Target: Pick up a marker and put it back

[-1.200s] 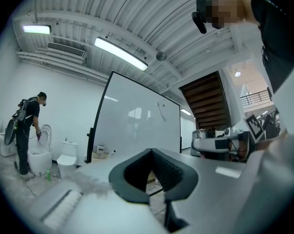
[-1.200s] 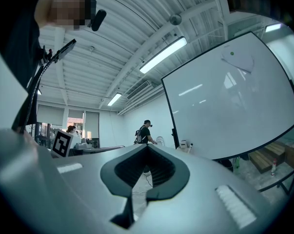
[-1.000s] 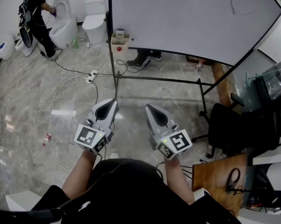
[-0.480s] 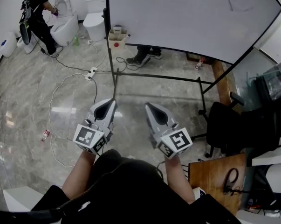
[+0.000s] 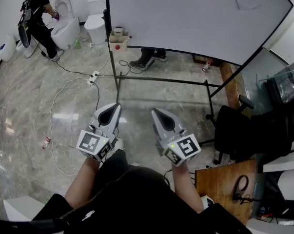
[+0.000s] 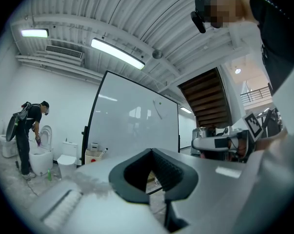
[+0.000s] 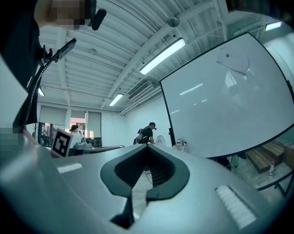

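Facing a far whiteboard [image 5: 195, 18]: left hand-held gripper [image 5: 115, 106], right hand-held gripper [image 5: 155, 112], closed.

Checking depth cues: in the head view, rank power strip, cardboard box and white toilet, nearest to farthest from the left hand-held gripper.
1. power strip, on the floor ahead, slightly left.
2. cardboard box, at the whiteboard's left leg.
3. white toilet, farthest back, left of the box.

grippers [image 5: 118, 105] [image 5: 153, 110] 2 | whiteboard [image 5: 186, 13] 1 | toilets [image 5: 68, 29] [image 5: 96, 27] 2 | office chair [image 5: 233, 130] 1 | box [image 5: 118, 42] 1
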